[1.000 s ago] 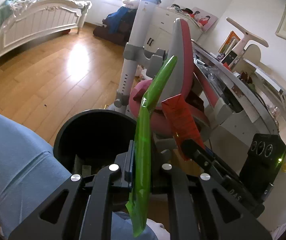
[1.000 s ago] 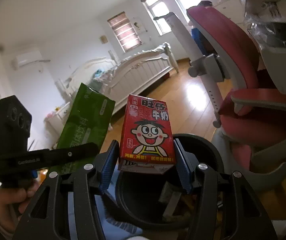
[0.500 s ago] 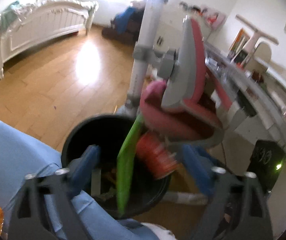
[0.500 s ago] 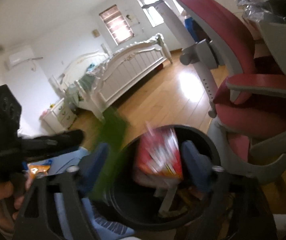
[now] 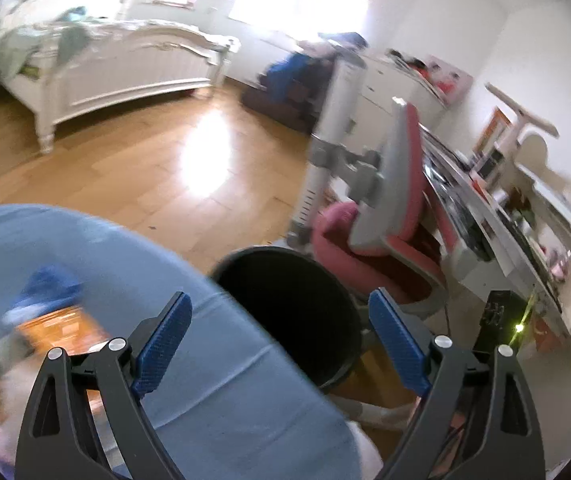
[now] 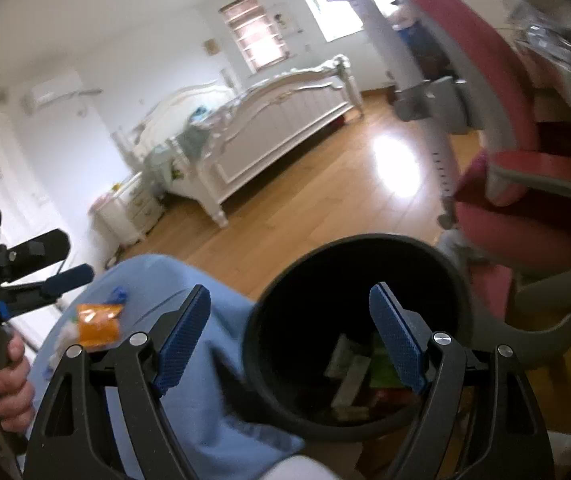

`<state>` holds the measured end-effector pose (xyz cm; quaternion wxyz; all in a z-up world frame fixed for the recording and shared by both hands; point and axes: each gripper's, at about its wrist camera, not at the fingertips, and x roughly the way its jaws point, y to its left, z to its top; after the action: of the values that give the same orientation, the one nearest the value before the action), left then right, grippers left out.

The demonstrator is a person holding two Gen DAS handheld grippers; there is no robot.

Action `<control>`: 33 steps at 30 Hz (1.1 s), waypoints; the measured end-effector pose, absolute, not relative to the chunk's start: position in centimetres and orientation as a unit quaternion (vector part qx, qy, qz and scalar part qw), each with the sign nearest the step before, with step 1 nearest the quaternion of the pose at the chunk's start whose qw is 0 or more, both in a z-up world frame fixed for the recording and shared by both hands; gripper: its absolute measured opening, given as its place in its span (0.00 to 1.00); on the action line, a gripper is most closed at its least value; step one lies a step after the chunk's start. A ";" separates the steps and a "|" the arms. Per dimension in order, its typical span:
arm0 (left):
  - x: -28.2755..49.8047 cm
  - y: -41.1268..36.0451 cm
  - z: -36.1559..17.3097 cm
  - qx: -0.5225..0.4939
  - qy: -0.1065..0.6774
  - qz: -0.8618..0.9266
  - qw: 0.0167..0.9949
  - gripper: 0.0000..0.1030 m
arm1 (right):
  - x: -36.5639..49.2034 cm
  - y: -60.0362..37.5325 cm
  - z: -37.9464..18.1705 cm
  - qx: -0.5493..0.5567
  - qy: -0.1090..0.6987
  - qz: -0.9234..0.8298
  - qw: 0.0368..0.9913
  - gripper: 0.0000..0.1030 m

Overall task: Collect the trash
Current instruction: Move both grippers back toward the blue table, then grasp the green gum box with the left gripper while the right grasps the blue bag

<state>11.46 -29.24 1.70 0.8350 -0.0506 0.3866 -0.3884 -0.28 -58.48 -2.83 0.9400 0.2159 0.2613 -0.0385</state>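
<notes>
A black round trash bin [image 6: 357, 328] stands on the wood floor beside a blue-covered table; it also shows in the left wrist view [image 5: 285, 304]. Inside it lie the green packet [image 6: 383, 368], a red carton [image 6: 389, 394] and pale wrappers. My right gripper [image 6: 289, 340] is open and empty above the bin's near rim. My left gripper [image 5: 281, 344] is open and empty over the table's edge next to the bin; it appears at the left of the right wrist view [image 6: 45, 276]. An orange wrapper [image 6: 97, 320] and a blue scrap [image 6: 117, 294] lie on the blue cloth [image 6: 157, 280].
A pink and grey desk chair [image 5: 389, 216] stands just behind the bin, with a cluttered white desk [image 5: 505, 216] to its right. A white bed [image 5: 117, 72] is across the wood floor. More small litter lies blurred at the left on the blue cloth [image 5: 205, 380].
Both grippers opened. The green packet and the red carton dropped into the bin. The left gripper swung left over the blue-covered table.
</notes>
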 end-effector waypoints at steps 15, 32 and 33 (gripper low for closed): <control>17.8 -9.3 -3.6 -0.108 0.432 -0.172 0.879 0.54 | 9.6 -42.3 1.5 0.098 0.341 0.132 0.925 0.79; 19.6 -8.6 -5.8 -0.060 0.428 -0.177 0.884 0.36 | 23.8 -30.1 -2.3 -0.094 0.517 0.237 0.817 0.82; 19.5 -8.6 -5.8 -0.059 0.428 -0.176 0.884 0.38 | 24.0 -29.7 -2.4 -0.094 0.522 0.239 0.813 0.82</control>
<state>19.52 -8.55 -5.81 0.8845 -0.0585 0.4282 -0.1759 24.02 -29.75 -2.45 0.8133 -0.0937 0.5221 0.2388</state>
